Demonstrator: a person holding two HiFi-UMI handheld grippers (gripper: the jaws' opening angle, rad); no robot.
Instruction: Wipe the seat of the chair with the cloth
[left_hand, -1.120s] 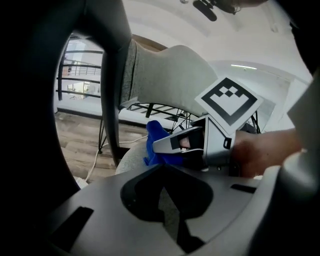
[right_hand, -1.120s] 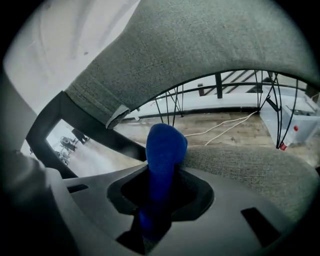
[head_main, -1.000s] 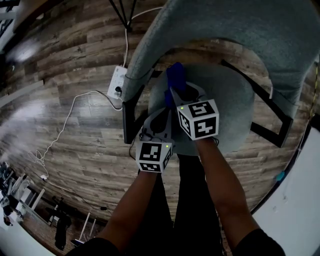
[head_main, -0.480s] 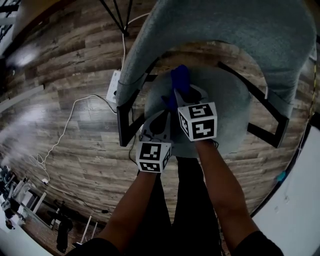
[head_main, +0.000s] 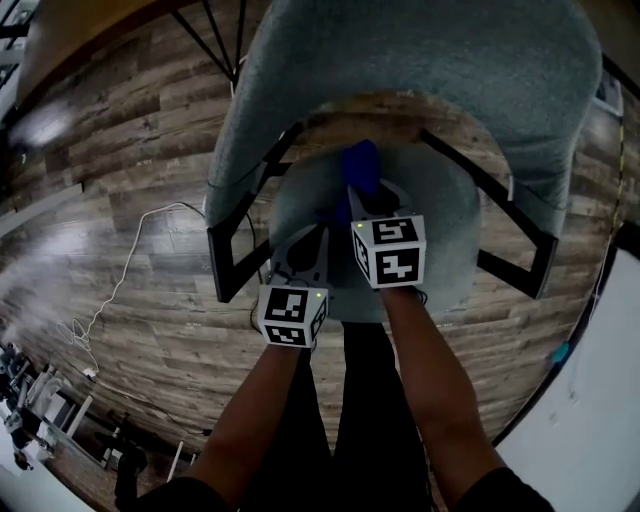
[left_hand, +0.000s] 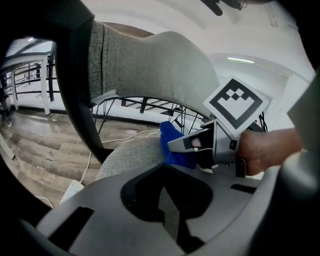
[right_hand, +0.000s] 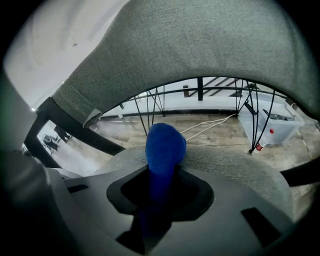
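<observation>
- The chair (head_main: 420, 60) stands on a wood-plank floor (head_main: 110, 190); its grey fabric backrest (right_hand: 190, 40) curves round the round grey seat (head_main: 455, 225).
- A black frame (head_main: 232, 262) carries the seat, with an open gap between seat and backrest through which the planks show.
- A white cable (head_main: 125, 275) trails loosely across the floor, well left of the chair.
- The right hand-held gripper (head_main: 362, 195) is over the seat with its jaws clamped on the blue cloth (right_hand: 165, 145).
- The cloth bulges out past the jaw tips at the rear of the seat, close under the backrest; whether it presses on the fabric cannot be told.
- The left hand-held gripper (left_hand: 164, 175) is just beside the right one, over the front left of the seat, jaws drawn close together with nothing between them.
- Beyond the chair, the right gripper view shows a clear plastic box (right_hand: 272, 122) on the floor and a black railing (right_hand: 220, 91) along a pale wall.
</observation>
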